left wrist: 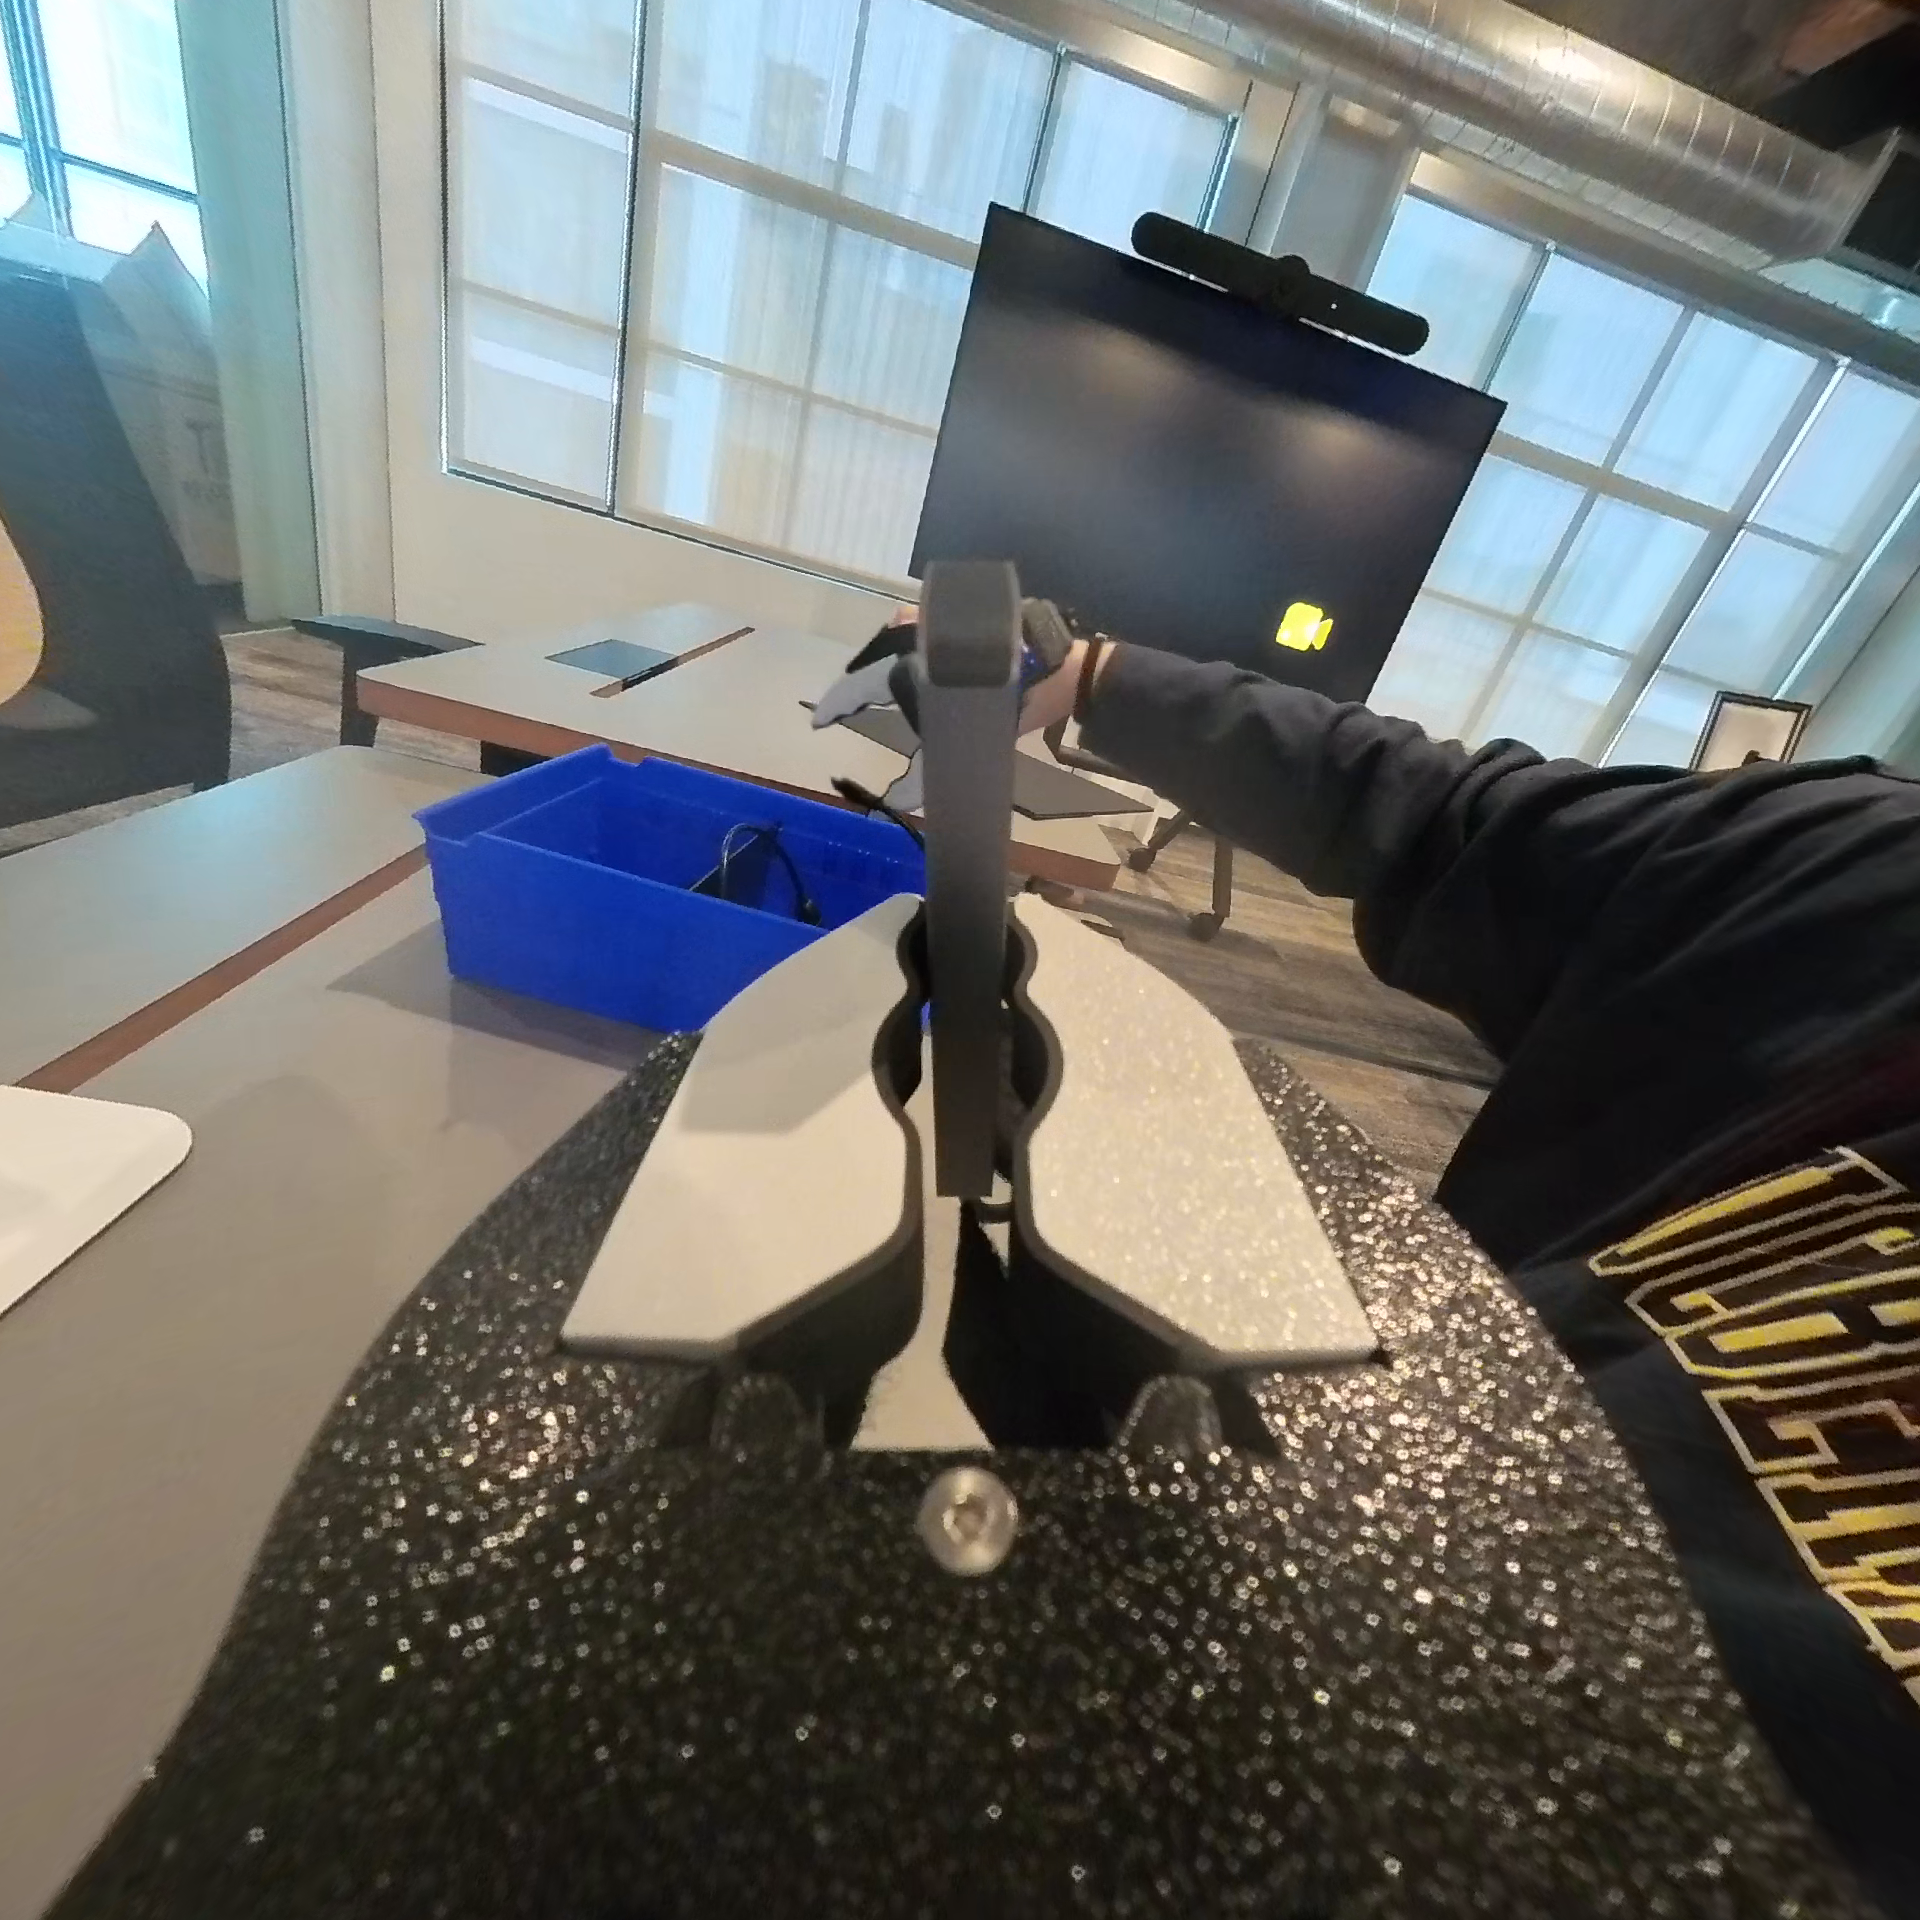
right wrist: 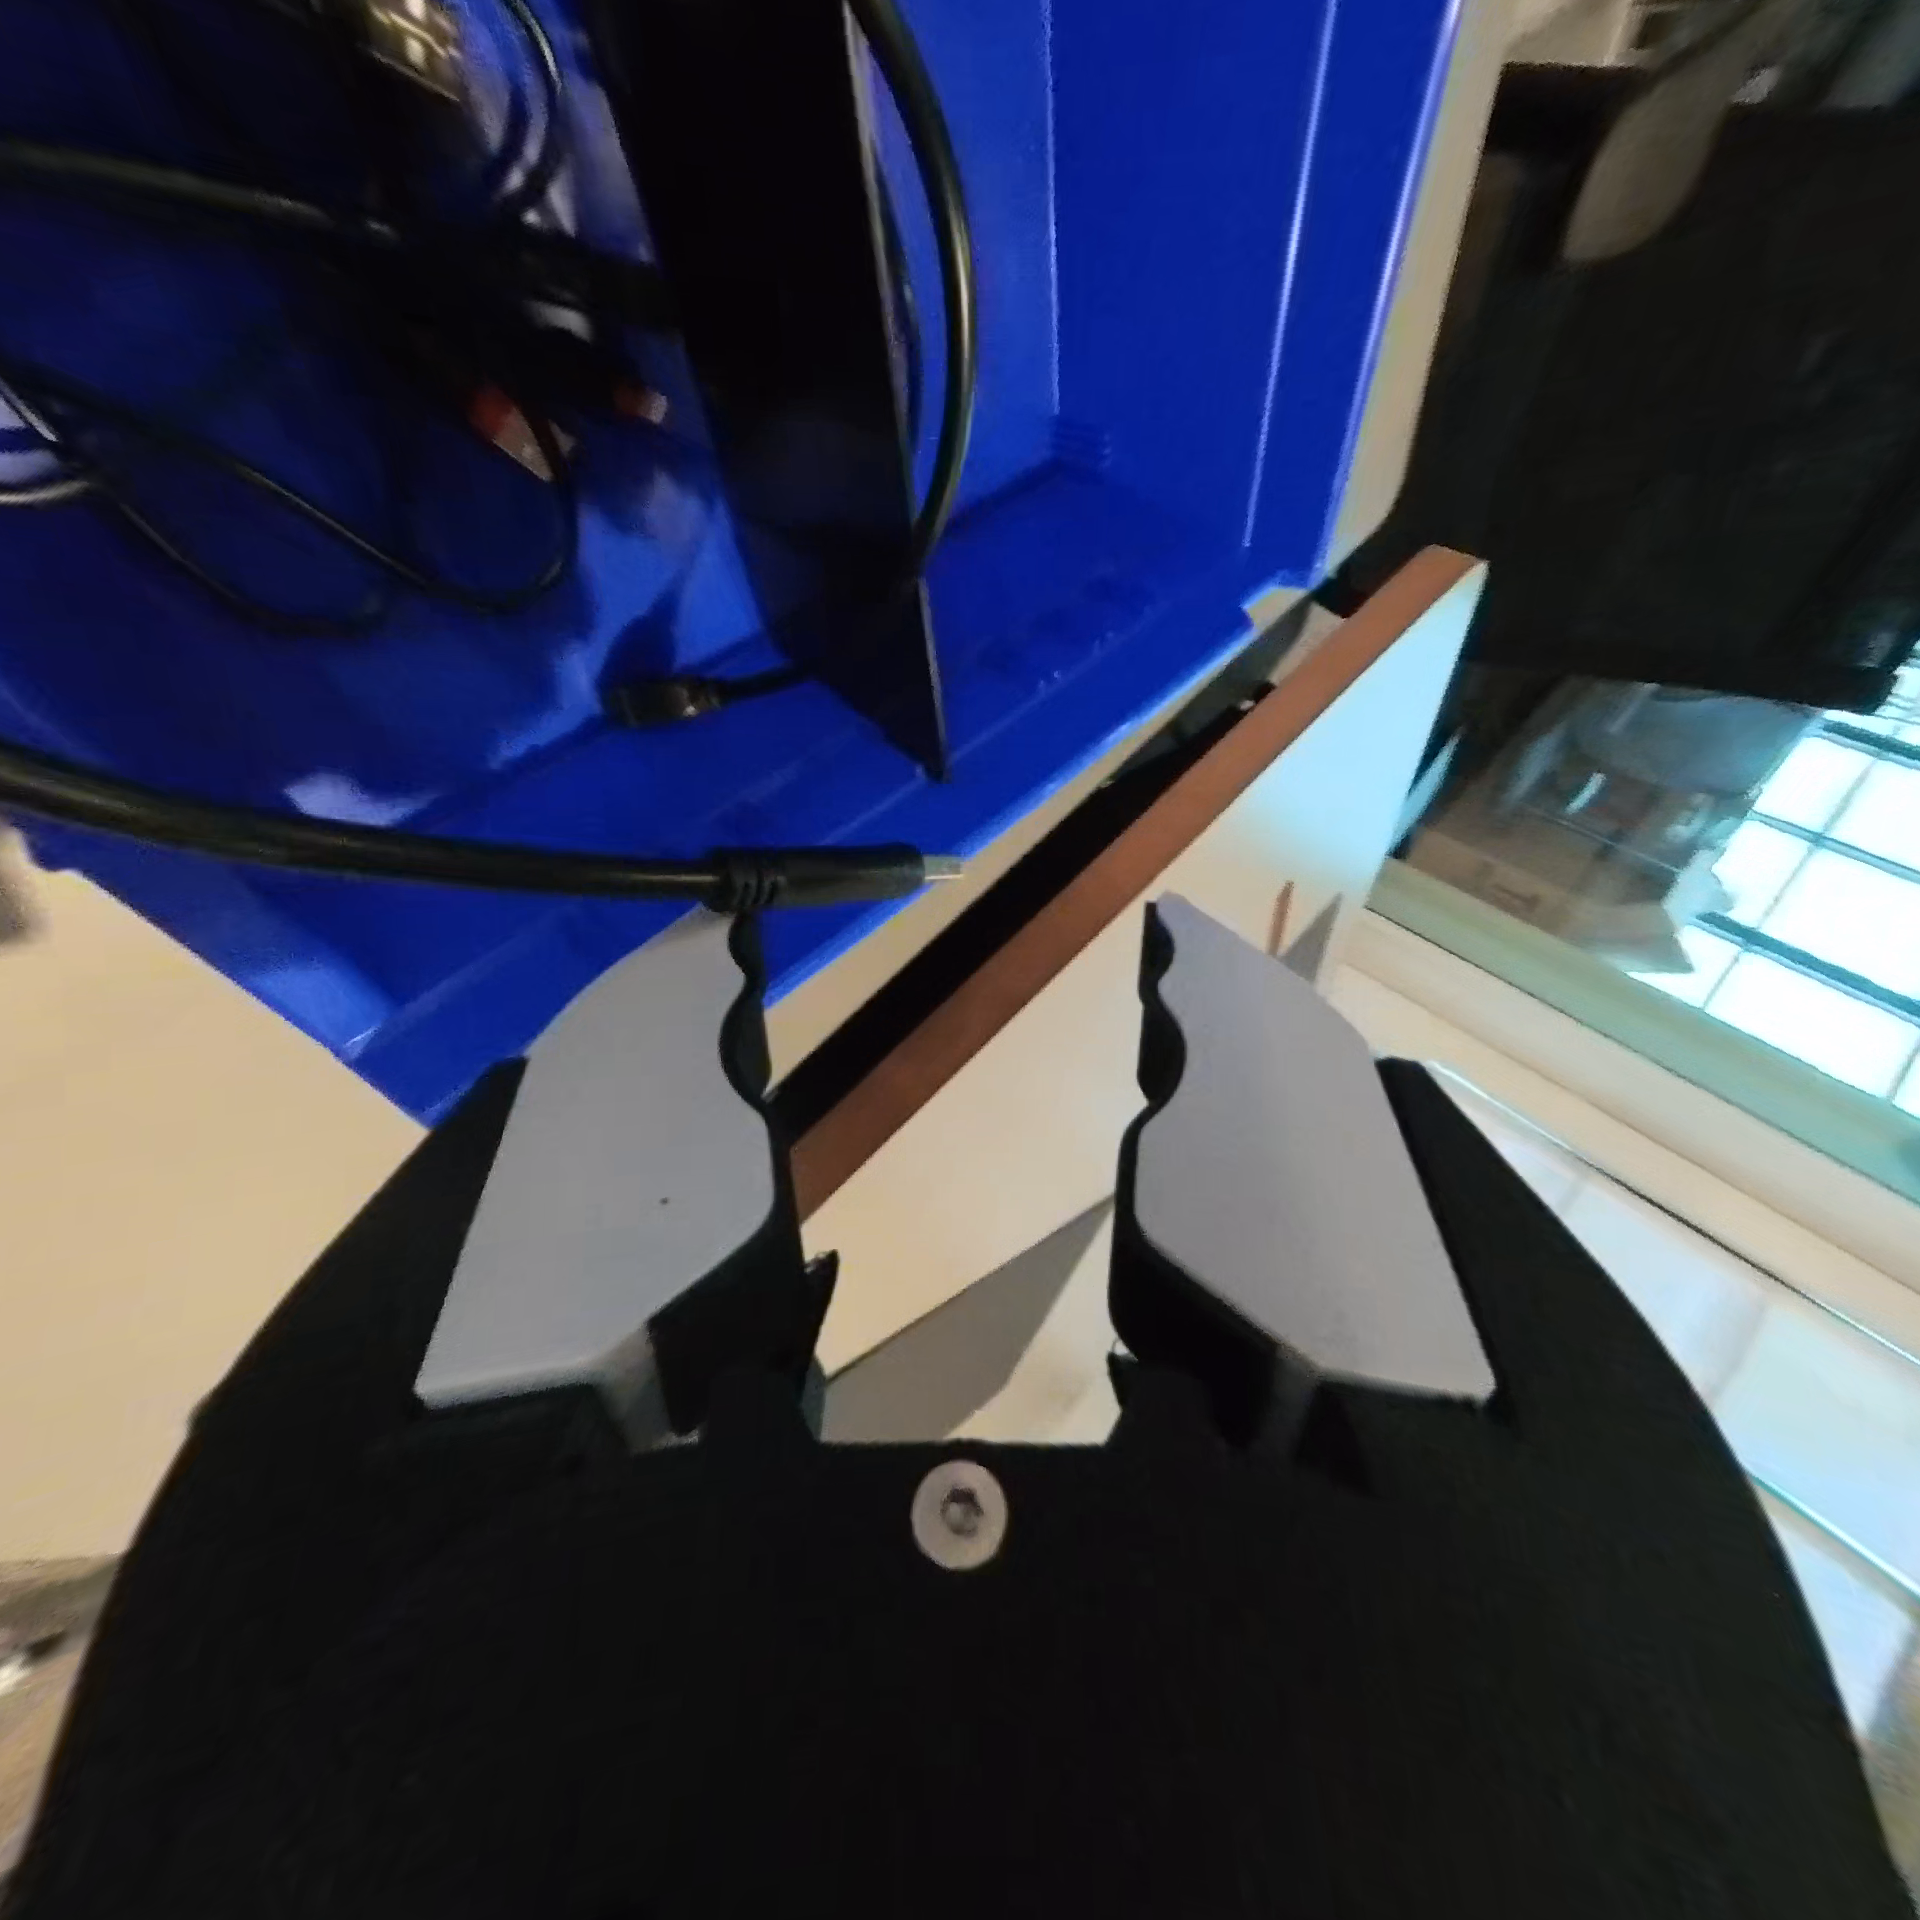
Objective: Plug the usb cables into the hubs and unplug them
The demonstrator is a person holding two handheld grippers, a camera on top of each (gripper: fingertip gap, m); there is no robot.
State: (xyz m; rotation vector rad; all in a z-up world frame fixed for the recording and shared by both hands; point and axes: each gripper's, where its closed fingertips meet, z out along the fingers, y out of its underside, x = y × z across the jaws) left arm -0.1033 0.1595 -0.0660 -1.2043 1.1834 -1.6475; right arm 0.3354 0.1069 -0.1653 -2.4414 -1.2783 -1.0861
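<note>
My left gripper (left wrist: pixel 961 925) is shut on a long flat grey hub (left wrist: pixel 966 831), which stands upright out of the jaws. Behind its top end, the right gripper (left wrist: pixel 868 691) hovers above the blue bin (left wrist: pixel 582 914). In the right wrist view, my right gripper (right wrist: pixel 948 920) is open and empty. A black USB cable (right wrist: pixel 416 847) runs across just past the left fingertip (right wrist: pixel 743 935), touching or nearly touching it; its plug (right wrist: pixel 831 871) points right. More black cables (right wrist: pixel 312 436) lie tangled in the blue bin (right wrist: pixel 1143 312), beside a black divider (right wrist: pixel 821 364).
The bin stands on a grey table (left wrist: pixel 208 935) with a brown edge strip (right wrist: pixel 1091 894). A white pad (left wrist: pixel 62 1174) lies at the left. A person's dark sleeve (left wrist: pixel 1455 831) reaches across the right side. A black screen (left wrist: pixel 1195 488), a second table (left wrist: pixel 727 675) and a chair (left wrist: pixel 94 582) stand behind.
</note>
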